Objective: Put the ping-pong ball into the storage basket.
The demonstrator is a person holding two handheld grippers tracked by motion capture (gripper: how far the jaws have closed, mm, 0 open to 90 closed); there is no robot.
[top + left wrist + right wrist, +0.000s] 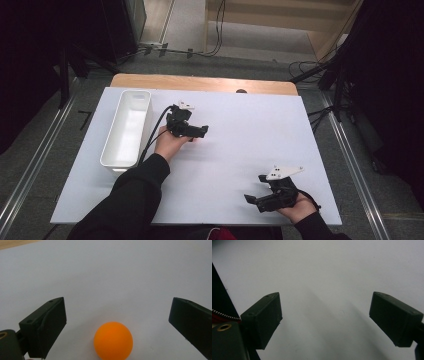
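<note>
An orange ball [113, 340] lies on the white table sheet [112, 272], low between the two black jaws of my left gripper [117, 310]. The jaws stand wide apart and do not touch the ball. In the high view my left gripper [201, 131] is at the table's middle left, held by a hand with a black sleeve and pointing right. My right gripper [253, 200] rests near the front right edge and points left. In its own view my right gripper [325, 305] is open over bare white sheet, with nothing between its fingers.
A long white bin [143, 125] stands along the left side of the table, just left of my left gripper. A strip of wooden tabletop [200, 82] shows at the far edge. Cables and dark stands lie on the floor beyond.
</note>
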